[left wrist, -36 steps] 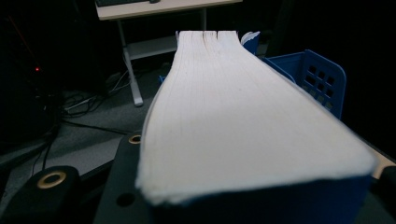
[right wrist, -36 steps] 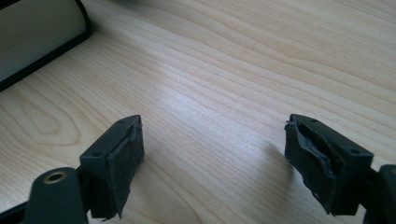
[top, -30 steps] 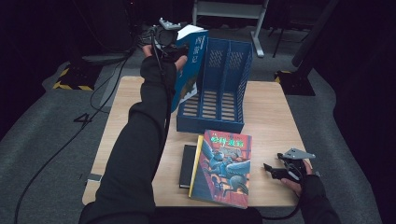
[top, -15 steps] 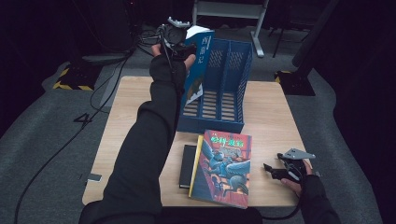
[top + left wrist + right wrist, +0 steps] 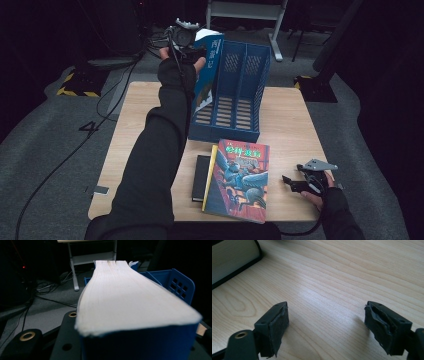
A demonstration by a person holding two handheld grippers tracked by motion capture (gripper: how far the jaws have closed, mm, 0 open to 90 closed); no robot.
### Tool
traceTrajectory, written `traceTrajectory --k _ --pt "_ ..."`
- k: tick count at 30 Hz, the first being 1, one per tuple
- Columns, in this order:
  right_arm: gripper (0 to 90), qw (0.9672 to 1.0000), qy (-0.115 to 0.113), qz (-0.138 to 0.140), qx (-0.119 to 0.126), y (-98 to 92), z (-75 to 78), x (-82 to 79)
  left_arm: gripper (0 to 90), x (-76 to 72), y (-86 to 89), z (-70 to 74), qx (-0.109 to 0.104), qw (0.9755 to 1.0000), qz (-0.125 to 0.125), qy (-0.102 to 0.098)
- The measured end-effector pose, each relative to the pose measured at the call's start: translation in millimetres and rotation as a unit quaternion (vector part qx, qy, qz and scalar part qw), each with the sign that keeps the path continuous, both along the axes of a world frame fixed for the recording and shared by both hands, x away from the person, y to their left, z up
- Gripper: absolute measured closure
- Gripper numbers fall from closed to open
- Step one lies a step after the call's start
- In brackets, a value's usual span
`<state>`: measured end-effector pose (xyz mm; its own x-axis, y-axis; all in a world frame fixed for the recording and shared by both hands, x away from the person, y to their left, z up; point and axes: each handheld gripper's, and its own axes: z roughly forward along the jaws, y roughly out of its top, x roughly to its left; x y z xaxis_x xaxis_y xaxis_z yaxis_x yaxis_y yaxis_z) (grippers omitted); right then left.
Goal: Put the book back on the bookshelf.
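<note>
My left gripper (image 5: 192,47) is raised at the far side of the table, shut on a thick blue book (image 5: 207,70) that stands tilted in the left slot of the blue file rack (image 5: 240,95). In the left gripper view the book's white page edge (image 5: 125,300) lies between the jaws, with the rack's perforated wall (image 5: 178,286) behind it. My right gripper (image 5: 292,183) rests near the table's front right corner, open, with bare wood between its pads (image 5: 279,325).
A colourful illustrated book (image 5: 240,177) lies at the table's front centre, partly over a black book (image 5: 200,177). The wooden table (image 5: 290,120) has bare wood on its right side. Cables and a metal stand lie on the dark floor beyond.
The left hand has carried the blue book rightward and more upright, into the rack's left slot. The right gripper has stayed put.
</note>
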<state>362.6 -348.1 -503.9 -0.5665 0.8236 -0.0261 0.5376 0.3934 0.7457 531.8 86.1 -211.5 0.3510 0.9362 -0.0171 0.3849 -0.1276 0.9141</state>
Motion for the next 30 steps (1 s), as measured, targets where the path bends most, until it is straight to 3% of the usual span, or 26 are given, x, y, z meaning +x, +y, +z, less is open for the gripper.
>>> traceTrajectory --k 10,20,23,27,30 --pt "19.9 1.0 -0.001 0.001 -0.001 0.5 0.1 -1.1 60.5 10.1 -12.5 -2.5 0.005 0.9997 0.022 0.004" --pt "19.9 1.0 -0.003 0.002 -0.003 0.5 0.1 -1.8 60.5 5.5 -0.4 -5.1 -0.051 0.9984 0.024 0.001" --pt "20.0 1.0 -0.002 0.001 -0.002 0.4 0.1 -1.7 60.5 4.6 1.6 -3.0 -0.047 0.9986 0.024 -0.002" --pt "20.0 1.0 -0.002 0.001 -0.002 0.4 0.1 -1.8 60.4 4.2 2.2 -1.2 -0.026 0.9992 0.029 -0.011" --pt "20.0 1.0 -0.001 0.001 -0.001 0.3 0.1 -1.8 60.3 5.6 3.3 -6.1 -0.026 0.9994 0.022 -0.008"
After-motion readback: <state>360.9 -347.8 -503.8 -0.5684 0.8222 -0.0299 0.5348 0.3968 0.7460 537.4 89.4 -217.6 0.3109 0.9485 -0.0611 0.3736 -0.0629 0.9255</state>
